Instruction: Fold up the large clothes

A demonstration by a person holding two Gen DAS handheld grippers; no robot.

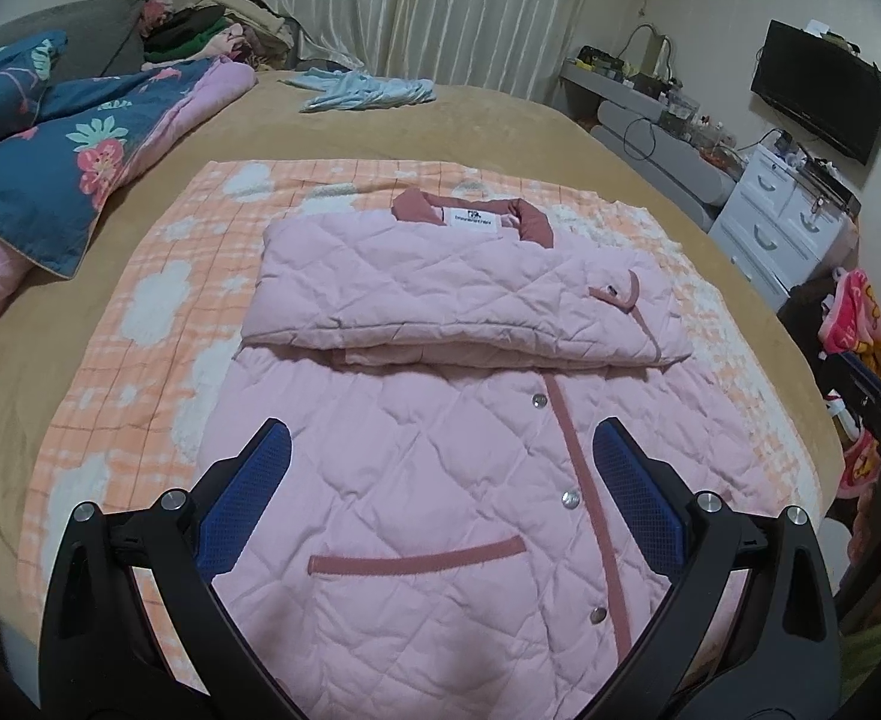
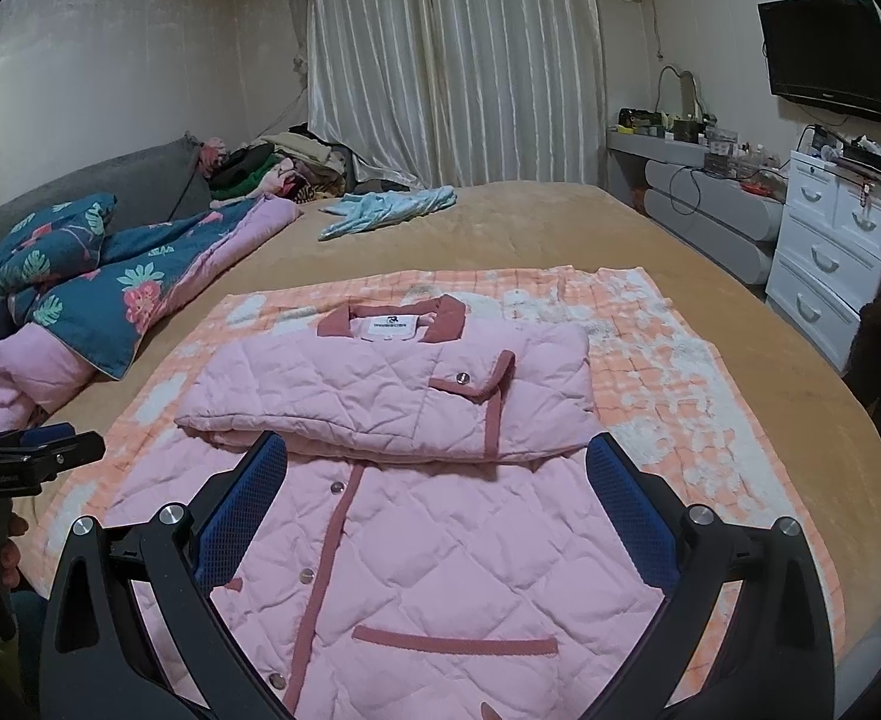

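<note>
Pink quilted jacket [image 1: 440, 468]: I judge the collar half folded down, hem half left | left gripper [image 1: 440, 450] spread wide, empty | right gripper [image 2: 437, 462] spread wide, empty

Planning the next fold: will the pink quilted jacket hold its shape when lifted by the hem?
Probably not: the pink quilted jacket already lies folded over itself, so it should drape. The puffy quilting suggests it is light but bulky. The open left gripper may need a deep bite.

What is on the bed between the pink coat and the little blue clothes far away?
Between the pink coat and the blue clothes lie the orange checked blanket's edge, then bare tan bed cover. Both views show it.
</note>
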